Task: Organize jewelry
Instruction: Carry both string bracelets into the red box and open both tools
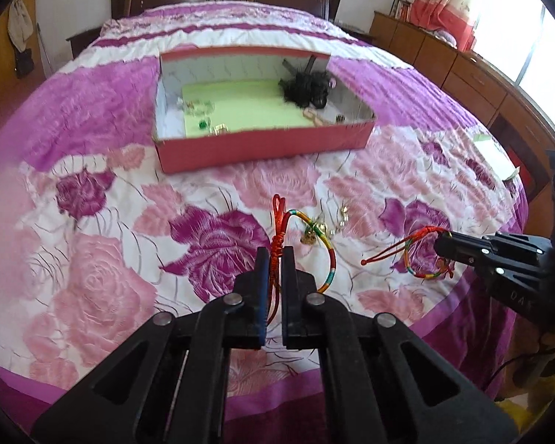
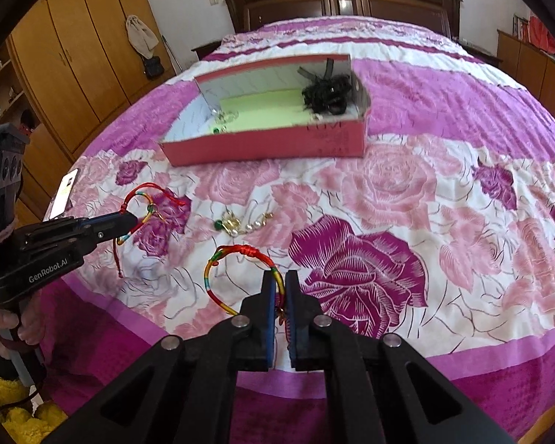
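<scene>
My left gripper (image 1: pixel 276 255) is shut on a red cord bracelet with rainbow bands (image 1: pixel 329 255), held just above the bedspread; it also shows in the right wrist view (image 2: pixel 144 203). My right gripper (image 2: pixel 281 281) is shut on a second rainbow cord bracelet (image 2: pixel 218 277), which also shows in the left wrist view (image 1: pixel 418 255). Small gold and pearl pieces (image 2: pixel 240 224) lie on the bed between the two grippers. A red open box (image 1: pixel 262 144) with a green liner sits further back and holds black hair ties (image 1: pixel 307 88) and small trinkets (image 1: pixel 199 111).
The flowered pink and purple bedspread (image 2: pixel 407 199) covers the bed. A phone (image 2: pixel 64 192) lies at the bed's left edge. Wardrobes stand at the left and low wooden cabinets (image 1: pixel 444 63) under the window at the right. A dark headboard (image 2: pixel 344 3) is at the back.
</scene>
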A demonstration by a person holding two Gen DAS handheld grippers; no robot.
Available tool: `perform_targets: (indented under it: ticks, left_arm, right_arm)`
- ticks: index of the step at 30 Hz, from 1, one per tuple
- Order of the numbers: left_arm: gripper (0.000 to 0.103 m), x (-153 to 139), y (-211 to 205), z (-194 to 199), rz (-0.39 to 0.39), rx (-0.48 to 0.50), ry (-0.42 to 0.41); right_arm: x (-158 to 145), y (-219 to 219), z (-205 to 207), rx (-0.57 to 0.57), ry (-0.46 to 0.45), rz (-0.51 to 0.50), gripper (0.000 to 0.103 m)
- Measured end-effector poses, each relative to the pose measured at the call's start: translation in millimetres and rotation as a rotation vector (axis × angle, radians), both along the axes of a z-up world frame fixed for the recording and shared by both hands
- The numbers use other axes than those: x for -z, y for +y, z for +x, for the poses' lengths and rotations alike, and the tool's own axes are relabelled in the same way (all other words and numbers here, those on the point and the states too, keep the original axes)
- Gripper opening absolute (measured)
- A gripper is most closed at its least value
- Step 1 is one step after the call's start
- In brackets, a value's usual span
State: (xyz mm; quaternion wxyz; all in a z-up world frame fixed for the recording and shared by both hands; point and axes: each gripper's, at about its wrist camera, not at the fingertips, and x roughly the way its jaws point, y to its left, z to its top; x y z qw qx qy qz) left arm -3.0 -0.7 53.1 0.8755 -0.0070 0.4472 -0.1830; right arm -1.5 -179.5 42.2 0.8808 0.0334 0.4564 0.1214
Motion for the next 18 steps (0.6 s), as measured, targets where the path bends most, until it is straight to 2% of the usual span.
perform_targets:
  ticks: [7, 18]
  left_arm:
    - [0.000, -24.6, 2.4, 9.4, 0.018, -0.005, -0.073]
    - [0.000, -54.0, 8.5, 38.2, 0.038, -0.032, -0.155]
  right_arm:
    - [-23.1, 2.0, 3.6, -0.004, -0.067, 0.001, 0.006]
    - [-56.0, 8.8, 31.5, -0.015, -0.160, -0.002, 0.006]
